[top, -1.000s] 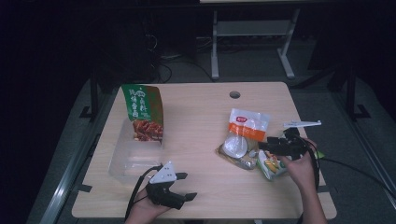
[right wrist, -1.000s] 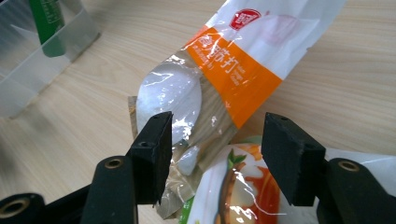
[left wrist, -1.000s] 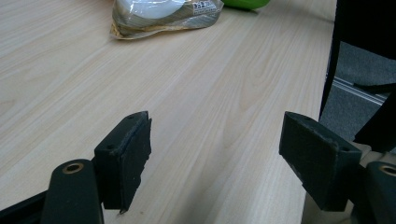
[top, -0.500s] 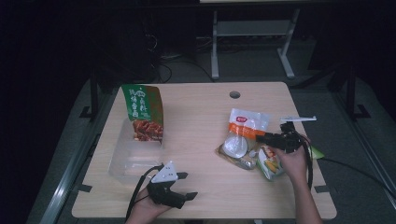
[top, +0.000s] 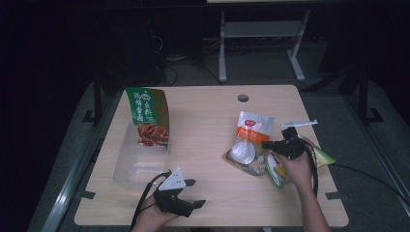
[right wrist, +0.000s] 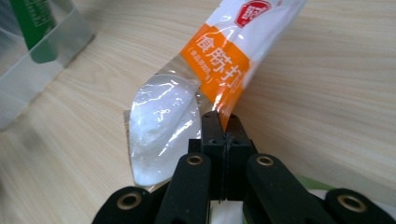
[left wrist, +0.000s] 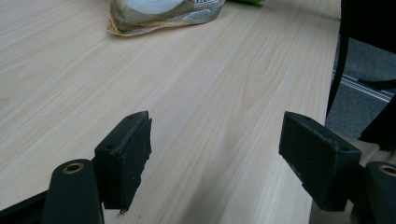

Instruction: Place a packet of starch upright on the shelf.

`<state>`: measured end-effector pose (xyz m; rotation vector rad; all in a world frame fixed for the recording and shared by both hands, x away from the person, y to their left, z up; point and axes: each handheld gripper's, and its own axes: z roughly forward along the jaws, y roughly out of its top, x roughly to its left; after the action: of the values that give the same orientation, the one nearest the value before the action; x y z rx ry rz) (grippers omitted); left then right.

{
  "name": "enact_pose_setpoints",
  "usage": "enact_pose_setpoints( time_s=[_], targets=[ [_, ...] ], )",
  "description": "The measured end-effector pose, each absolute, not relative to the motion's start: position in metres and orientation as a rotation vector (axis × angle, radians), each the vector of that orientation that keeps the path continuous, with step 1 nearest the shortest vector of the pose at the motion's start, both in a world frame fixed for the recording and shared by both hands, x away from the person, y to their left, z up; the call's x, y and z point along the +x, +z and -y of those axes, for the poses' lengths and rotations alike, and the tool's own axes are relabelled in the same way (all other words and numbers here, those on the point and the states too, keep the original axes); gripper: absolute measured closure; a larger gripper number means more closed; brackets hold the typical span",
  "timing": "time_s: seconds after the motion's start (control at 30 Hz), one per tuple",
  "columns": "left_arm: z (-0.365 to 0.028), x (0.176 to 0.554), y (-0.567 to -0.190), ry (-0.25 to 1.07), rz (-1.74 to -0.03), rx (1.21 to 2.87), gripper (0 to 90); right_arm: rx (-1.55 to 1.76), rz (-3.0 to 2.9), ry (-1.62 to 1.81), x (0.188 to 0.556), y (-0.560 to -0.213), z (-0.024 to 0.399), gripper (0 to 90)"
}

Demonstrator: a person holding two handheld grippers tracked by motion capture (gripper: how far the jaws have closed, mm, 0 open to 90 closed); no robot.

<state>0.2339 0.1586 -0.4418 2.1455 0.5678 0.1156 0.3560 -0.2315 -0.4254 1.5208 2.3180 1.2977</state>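
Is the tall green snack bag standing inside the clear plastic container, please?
Yes, in the high view the green snack bag stands upright with its base inside the clear plastic container at the table's left.

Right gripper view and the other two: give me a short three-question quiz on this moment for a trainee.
1. True or false: the left gripper holds the green bag.
2. What is the right gripper shut on? A the white-and-orange pouch; B the clear box; C a cable.
3. Where does the green bag stand?

Key
1. False: its jaws stand open over the bare table.
2. A: the jaws have just closed and pinch the pouch's edge.
3. Upright in the clear box, at its far end.
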Motion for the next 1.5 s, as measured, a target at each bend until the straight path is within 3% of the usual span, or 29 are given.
enact_pose_setpoints(
  time_s=[0.33, 0.93, 1.17, 1.37, 1.5],
  targets=[
    [-0.159, 0.235, -0.442, 0.11, -0.578, 2.141, 24.9, 1.452, -2.336, 1.305, 0.346, -0.415, 0.224, 89.6],
    [-0.156, 0.236, -0.442, 0.066, -0.573, 2.128, 35.2, 1.282, -2.351, 1.373, 0.322, -0.39, 0.207, 90.0],
    [-0.146, 0.244, -0.437, 0.058, -0.592, 2.103, 35.1, 1.197, -2.395, 1.353, 0.316, -0.379, 0.199, 90.0],
    [-0.129, 0.261, -0.432, 0.121, -0.646, 2.047, 26.2, 1.119, -2.429, 1.367, 0.308, -0.371, 0.196, 90.0],
    [-0.115, 0.273, -0.43, 0.138, -0.651, 2.024, 26.3, 1.063, -2.441, 1.352, 0.301, -0.365, 0.192, 90.0]
  ],
)
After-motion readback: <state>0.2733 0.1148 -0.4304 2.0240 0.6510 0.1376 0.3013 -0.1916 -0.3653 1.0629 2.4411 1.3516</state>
